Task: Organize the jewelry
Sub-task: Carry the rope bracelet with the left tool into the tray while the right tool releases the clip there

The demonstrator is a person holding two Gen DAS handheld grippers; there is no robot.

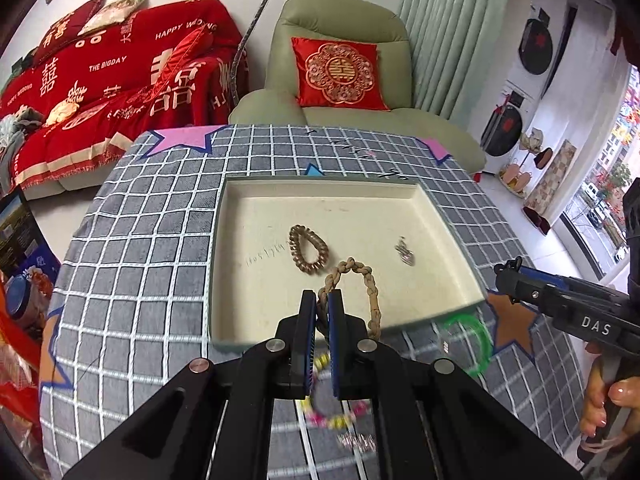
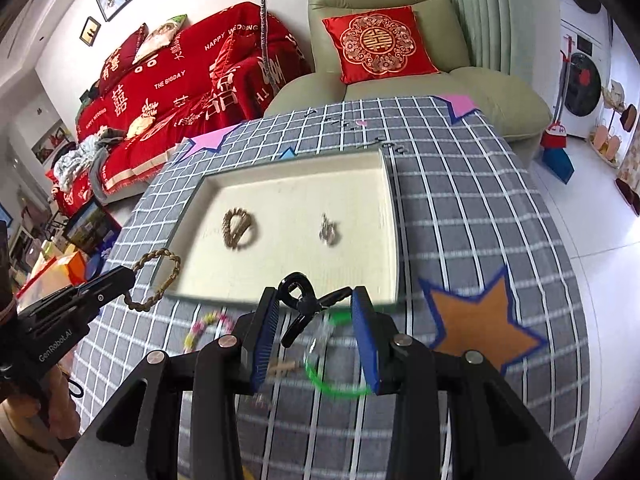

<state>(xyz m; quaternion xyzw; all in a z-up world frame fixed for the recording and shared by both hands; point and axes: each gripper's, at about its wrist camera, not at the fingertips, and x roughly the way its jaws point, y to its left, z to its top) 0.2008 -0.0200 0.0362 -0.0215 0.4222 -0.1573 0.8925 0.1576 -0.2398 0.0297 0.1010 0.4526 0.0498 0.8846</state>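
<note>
My left gripper (image 1: 323,304) is shut on a tan braided bracelet (image 1: 370,288), which hangs above the near edge of the cream tray (image 1: 440,216); it also shows in the right wrist view (image 2: 160,280). The tray (image 2: 390,208) holds a brown coil hair tie (image 1: 307,249) and a small silver piece (image 1: 405,252). My right gripper (image 2: 314,300) holds a black hair claw clip (image 2: 304,304) between its fingers above the table. A green bangle (image 2: 332,364) and a pink-yellow bead bracelet (image 2: 204,326) lie on the cloth in front of the tray.
The table has a grey checked cloth (image 1: 160,240) with star patches, an orange one (image 2: 480,324) at the right. A small wooden clip (image 2: 282,368) lies near the bangle. A green armchair (image 1: 340,64) and a red-covered sofa (image 1: 100,92) stand behind the table.
</note>
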